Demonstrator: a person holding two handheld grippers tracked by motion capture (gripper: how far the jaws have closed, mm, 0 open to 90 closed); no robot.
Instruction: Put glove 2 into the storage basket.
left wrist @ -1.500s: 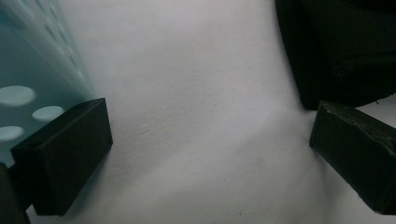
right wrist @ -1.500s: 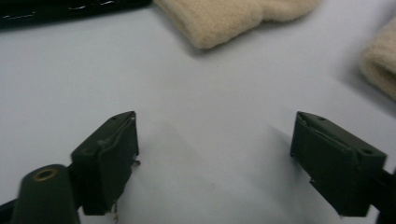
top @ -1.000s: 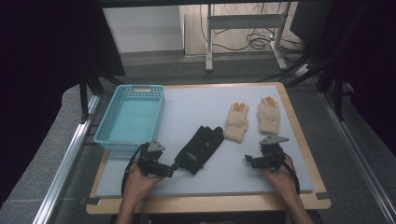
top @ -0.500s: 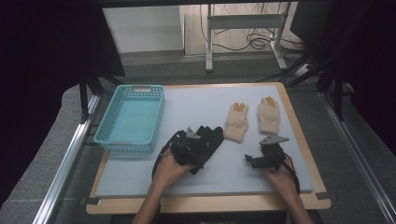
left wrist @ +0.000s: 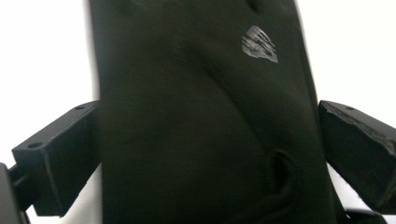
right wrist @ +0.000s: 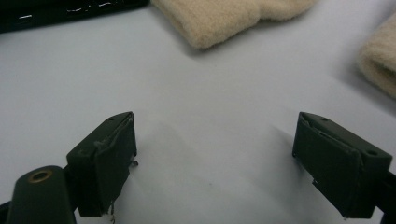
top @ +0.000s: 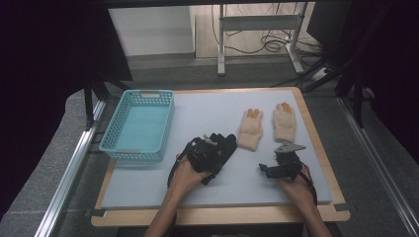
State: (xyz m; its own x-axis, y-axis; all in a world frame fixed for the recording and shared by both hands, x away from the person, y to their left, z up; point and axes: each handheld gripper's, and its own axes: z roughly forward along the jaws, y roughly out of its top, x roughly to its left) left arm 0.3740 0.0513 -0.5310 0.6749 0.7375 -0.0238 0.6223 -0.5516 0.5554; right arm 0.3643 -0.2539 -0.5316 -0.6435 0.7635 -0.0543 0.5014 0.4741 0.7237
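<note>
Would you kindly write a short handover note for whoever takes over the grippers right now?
Left gripper: open, jaws either side of the black glove, not yet closed.
Right gripper: open, holds nothing, low over the mat in front of the two beige gloves.
Blue basket: at the mat's left edge, nothing in it.
Done: no glove lifted yet.
Left: probably close on the black glove and move it, likely to the basket; beige gloves untouched.

From above we look forward and down on the tabletop (top: 217, 190). Each tongs camera sits close over it, and we share the black glove (left wrist: 201, 130) between the high and left views.
</note>
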